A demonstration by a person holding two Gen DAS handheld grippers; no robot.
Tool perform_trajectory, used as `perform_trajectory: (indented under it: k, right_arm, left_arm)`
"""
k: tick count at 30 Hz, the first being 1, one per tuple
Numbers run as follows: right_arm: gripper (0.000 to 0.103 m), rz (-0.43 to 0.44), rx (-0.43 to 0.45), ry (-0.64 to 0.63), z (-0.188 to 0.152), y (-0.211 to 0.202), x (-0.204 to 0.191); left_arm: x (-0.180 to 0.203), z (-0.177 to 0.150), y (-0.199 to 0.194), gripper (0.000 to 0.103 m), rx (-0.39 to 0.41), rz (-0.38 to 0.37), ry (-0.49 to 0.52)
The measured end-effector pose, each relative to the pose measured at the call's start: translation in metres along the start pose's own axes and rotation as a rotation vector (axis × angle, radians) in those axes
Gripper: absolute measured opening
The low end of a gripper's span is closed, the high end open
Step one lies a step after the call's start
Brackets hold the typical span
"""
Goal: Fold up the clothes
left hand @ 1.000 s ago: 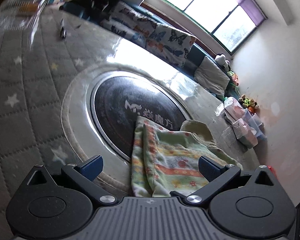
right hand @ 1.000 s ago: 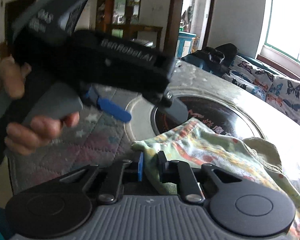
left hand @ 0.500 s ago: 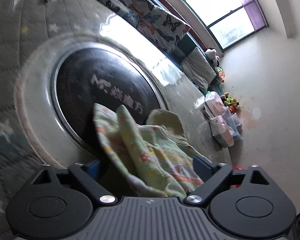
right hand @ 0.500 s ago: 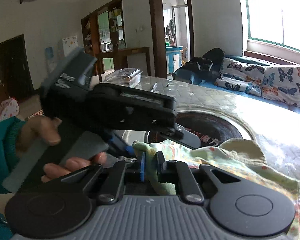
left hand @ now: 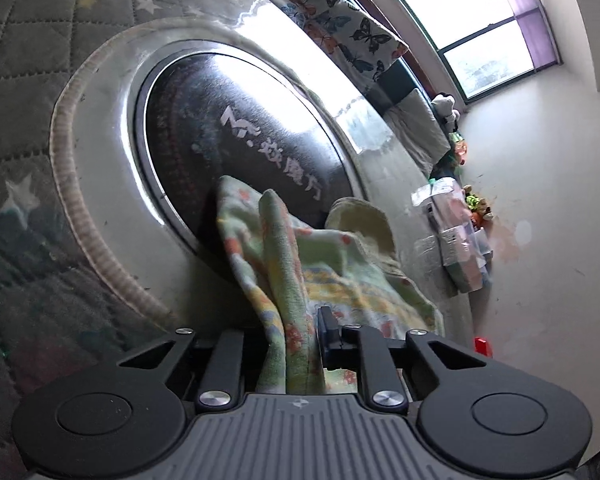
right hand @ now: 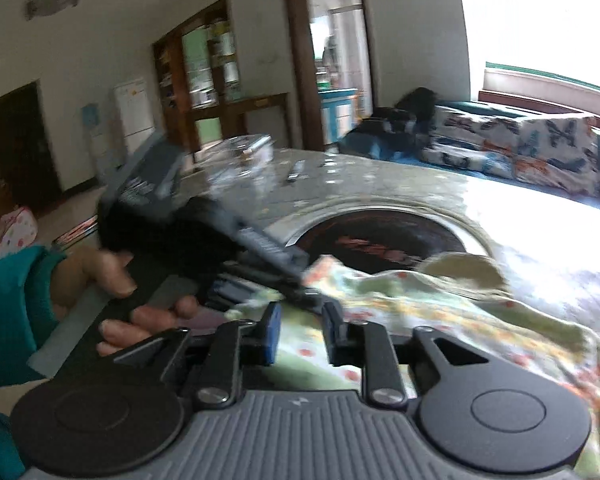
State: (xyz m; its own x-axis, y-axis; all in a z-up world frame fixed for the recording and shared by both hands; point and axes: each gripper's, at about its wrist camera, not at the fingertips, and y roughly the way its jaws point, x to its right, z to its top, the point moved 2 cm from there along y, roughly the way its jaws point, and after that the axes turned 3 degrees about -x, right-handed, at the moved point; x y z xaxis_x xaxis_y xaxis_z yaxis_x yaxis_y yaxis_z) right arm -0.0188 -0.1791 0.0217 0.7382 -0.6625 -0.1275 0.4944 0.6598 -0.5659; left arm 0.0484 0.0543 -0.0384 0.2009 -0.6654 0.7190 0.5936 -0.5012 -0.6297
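Quilted table [left hand: 32,92] bearing floral garment [left hand: 340,280]

Green floral garment [left hand: 300,264] lies bunched, seemingly half-folded, on the table.

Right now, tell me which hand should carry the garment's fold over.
Left. The left gripper is closing its fingers around a bunched fold of the garment; the right gripper is opening, cloth lying beneath it.
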Motion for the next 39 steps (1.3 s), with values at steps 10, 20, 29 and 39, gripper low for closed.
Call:
perform_trajectory:
  k: [10,20,29,39]
  right_arm:
    - [0.044,-0.352,-0.013,0.217,-0.028,-0.019,0.117]
    - [0.056,-0.438,-0.02,0.413,-0.054,-0.017,0.195]
    - [0.014,-0.393,-0.027,0.372,-0.05,-0.002,0.177]
    - [0.009,-0.408,0.073,0.34,-0.031,-0.048,0.16]
  left_arm:
    - [0.011,-0.004,0.001,0.027,0.01,0.047,0.063]
    - [0.018,-0.005,0.002,0.04,-0.001,0.045,0.095]
    - [0.023,-0.005,0.004,0.026,0.007,0.08,0.138]
    - [0.047,0.003,0.002,0.01,0.026,0.065,0.239]
